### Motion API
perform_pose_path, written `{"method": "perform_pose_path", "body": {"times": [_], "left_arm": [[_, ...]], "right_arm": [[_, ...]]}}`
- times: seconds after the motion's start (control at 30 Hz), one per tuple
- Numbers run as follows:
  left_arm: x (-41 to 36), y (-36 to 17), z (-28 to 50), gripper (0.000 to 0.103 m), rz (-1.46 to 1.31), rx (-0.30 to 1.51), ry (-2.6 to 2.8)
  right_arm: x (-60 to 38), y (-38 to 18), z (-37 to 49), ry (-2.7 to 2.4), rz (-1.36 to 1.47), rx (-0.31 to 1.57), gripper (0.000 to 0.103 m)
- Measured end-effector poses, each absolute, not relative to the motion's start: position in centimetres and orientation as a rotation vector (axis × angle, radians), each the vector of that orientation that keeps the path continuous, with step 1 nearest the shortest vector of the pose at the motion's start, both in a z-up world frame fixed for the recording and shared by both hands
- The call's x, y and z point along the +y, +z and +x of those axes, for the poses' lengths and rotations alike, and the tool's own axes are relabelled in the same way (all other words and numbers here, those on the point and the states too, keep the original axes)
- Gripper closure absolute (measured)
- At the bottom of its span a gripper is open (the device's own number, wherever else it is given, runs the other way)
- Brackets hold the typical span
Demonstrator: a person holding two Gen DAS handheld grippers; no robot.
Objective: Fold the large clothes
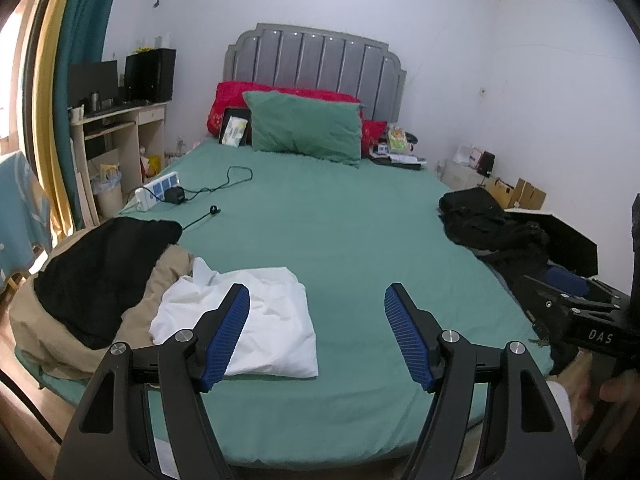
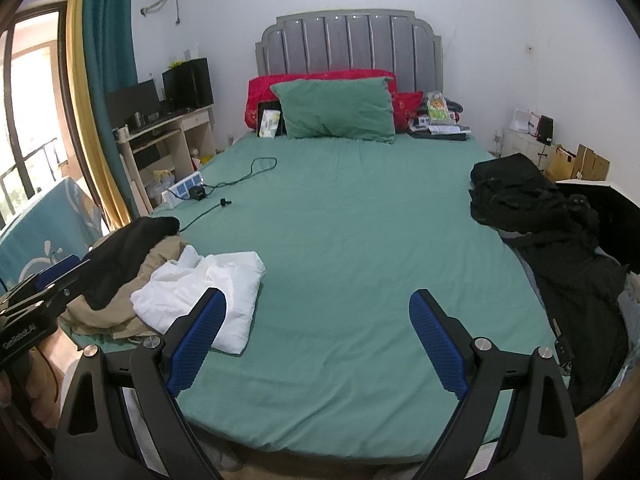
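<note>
From the left wrist camera, the left gripper (image 1: 318, 300) hangs above the near end of the green bed (image 1: 340, 232), its 2 blue-padded fingers (image 1: 230, 336) spread apart with nothing between them. A folded white garment (image 1: 256, 320) lies on the bed's near-left part, partly behind the left finger. Touching it on its left is a heap of a black garment (image 1: 100, 268) over a tan one (image 1: 160, 280), at the bed's left edge. A dark pile of clothes (image 1: 484, 220) sits on the bed's right edge. The right gripper's body shows at the bed's near-right corner.

From the right wrist camera, the right gripper (image 2: 318, 304) also hovers over the bed's (image 2: 352, 220) near end, fingers (image 2: 438, 344) wide apart and holding nothing. The white garment (image 2: 204, 292) lies on the bed's near-left, against the black-and-tan heap (image 2: 132, 252). The dark pile (image 2: 532, 216) spreads along the bed's right edge. A green pillow (image 2: 336, 110) leans at the bed's head.
</note>
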State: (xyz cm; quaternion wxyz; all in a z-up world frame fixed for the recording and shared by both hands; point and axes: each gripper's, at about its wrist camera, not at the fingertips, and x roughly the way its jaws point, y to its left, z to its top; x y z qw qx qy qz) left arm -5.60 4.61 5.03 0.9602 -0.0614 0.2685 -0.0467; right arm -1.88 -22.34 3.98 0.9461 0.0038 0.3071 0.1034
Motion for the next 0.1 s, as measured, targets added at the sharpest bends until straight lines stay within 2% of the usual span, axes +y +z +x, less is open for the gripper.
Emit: {"method": "perform_pose_path", "body": {"times": [0.1], "left_arm": [[4.94,4.06,-4.48,0.03,-0.122,0.567,-0.095]], "right_arm": [[-22.05,2.94,-0.79,0.208,0.005,0.652,0.011]]}}
